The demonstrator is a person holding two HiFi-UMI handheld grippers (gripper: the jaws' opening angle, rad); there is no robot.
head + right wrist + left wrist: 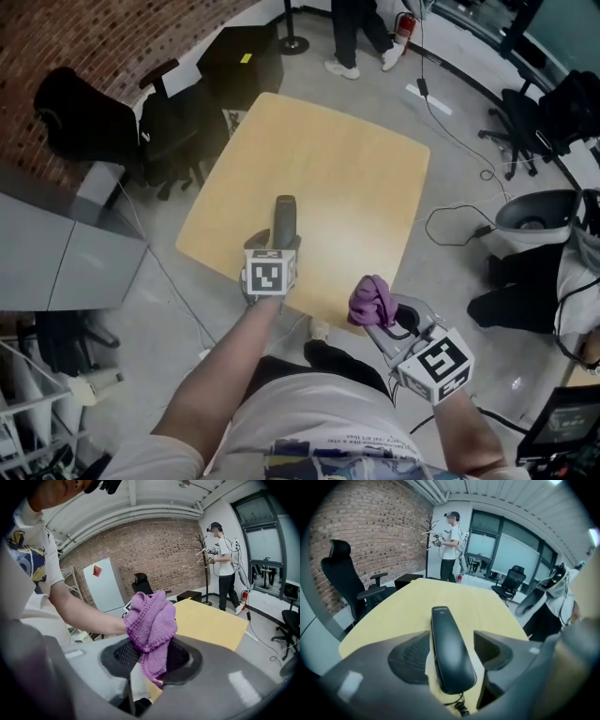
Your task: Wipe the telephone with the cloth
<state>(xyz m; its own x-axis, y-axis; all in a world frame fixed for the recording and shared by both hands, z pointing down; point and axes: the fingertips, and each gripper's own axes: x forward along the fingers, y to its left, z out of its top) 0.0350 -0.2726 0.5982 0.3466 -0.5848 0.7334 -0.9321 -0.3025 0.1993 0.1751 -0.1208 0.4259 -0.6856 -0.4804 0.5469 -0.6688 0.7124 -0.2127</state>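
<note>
Wiping not started, looks like. L fingers (408,663) spread w/ telephone (450,653) between, near counter (337,169) edge; R fingers (123,653) grip cloth (151,620).

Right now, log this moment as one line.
left claw: open, handset between jaws, on table | right claw: shut on cloth | cloth apart from handset
</note>
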